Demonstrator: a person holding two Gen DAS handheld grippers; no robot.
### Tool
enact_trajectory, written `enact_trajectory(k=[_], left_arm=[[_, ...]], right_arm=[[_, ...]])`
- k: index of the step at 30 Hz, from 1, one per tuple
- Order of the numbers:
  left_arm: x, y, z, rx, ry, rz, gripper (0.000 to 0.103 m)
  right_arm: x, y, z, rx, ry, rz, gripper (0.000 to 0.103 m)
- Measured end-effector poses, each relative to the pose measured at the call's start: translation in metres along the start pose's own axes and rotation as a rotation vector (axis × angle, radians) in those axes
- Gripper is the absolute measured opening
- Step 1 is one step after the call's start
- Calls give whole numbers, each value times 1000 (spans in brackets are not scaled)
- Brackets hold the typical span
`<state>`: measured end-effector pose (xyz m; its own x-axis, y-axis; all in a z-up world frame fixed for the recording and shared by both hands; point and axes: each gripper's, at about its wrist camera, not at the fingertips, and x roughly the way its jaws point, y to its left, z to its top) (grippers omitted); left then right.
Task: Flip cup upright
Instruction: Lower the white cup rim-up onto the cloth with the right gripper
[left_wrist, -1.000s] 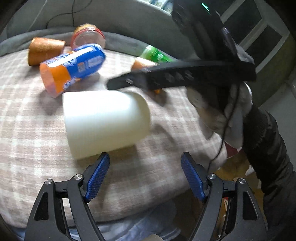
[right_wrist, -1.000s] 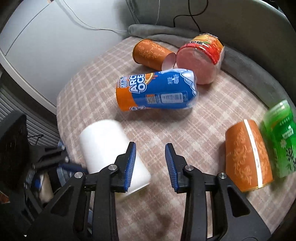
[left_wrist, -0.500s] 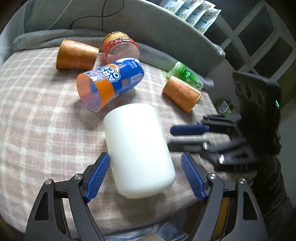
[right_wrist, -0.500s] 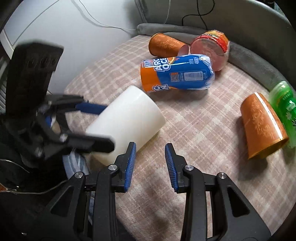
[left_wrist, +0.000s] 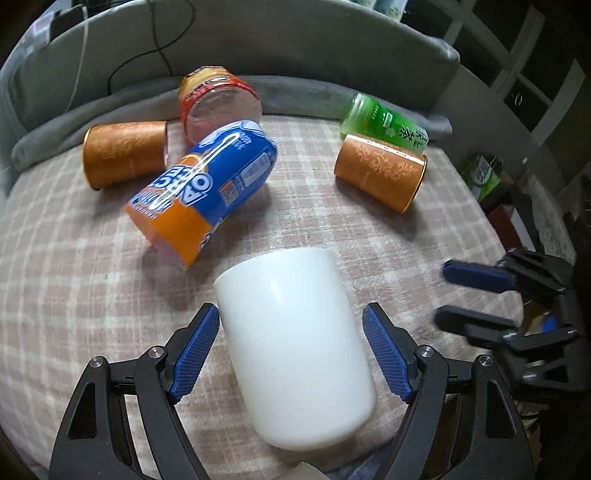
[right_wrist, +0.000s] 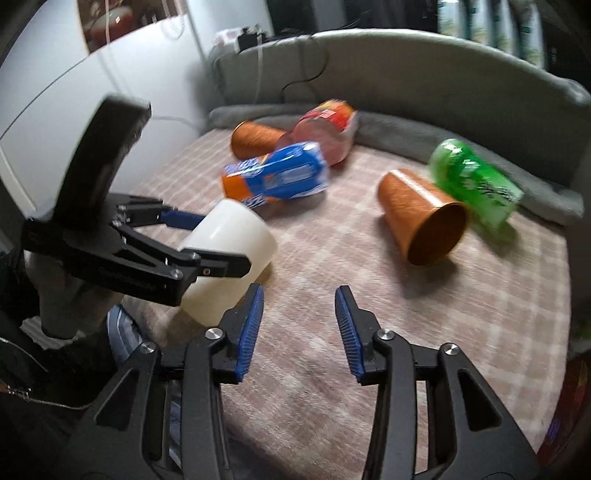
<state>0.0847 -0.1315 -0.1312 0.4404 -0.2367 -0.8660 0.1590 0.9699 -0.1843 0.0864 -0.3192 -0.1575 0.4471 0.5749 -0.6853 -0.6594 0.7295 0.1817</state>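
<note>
A white cup (left_wrist: 295, 343) lies on its side on the checked cushion, near its front edge. My left gripper (left_wrist: 291, 354) is open with a blue pad on either side of the cup, the left pad close to its wall, the right pad apart from it. In the right wrist view the cup (right_wrist: 229, 258) sits between the left gripper's fingers (right_wrist: 221, 266). My right gripper (right_wrist: 299, 332) is open and empty, to the right of the cup, above the cushion. It shows at the right edge of the left wrist view (left_wrist: 476, 299).
Lying on the cushion (left_wrist: 74, 258) are a blue and orange packet (left_wrist: 207, 192), two orange paper cups (left_wrist: 122, 153) (left_wrist: 380, 171), a red-lidded jar (left_wrist: 218, 103) and a green bottle (left_wrist: 384, 123). A grey padded backrest (left_wrist: 295, 48) curves behind them.
My left gripper has moved forward and turned so the white cup lies between its pads. My right gripper has drawn back to the right, away from the cup.
</note>
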Motion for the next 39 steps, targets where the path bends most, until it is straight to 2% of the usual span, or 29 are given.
enact_trajectory(k=[7, 12, 15, 21, 26, 30, 32, 36, 39], left_arm=[[9, -7, 4, 41, 32, 12, 80], [20, -3, 8, 25, 98, -30, 80], [20, -6, 12, 52, 102, -21, 79], [20, -2, 14, 49, 105, -50, 79], [6, -3, 11, 45, 23, -83, 78], [-5, -5, 12, 26, -85, -136, 78], [-7, -7, 14, 27, -148, -136, 77], [-5, -20, 20, 83, -277, -59, 77], [6, -26, 23, 116, -283, -34, 76]], right_arm=[[-3, -8, 0, 41, -17, -28, 43], [-2, -8, -1, 45, -17, -39, 43], [-2, -8, -1, 44, -19, -51, 43], [-5, -9, -3, 65, -34, -69, 43], [-9, -8, -6, 87, -56, -69, 43], [-9, -6, -5, 107, -92, -80, 43], [-11, -8, -4, 118, -103, -83, 43], [-16, -15, -6, 153, -123, -90, 43], [-21, -20, -8, 177, -135, -99, 43]])
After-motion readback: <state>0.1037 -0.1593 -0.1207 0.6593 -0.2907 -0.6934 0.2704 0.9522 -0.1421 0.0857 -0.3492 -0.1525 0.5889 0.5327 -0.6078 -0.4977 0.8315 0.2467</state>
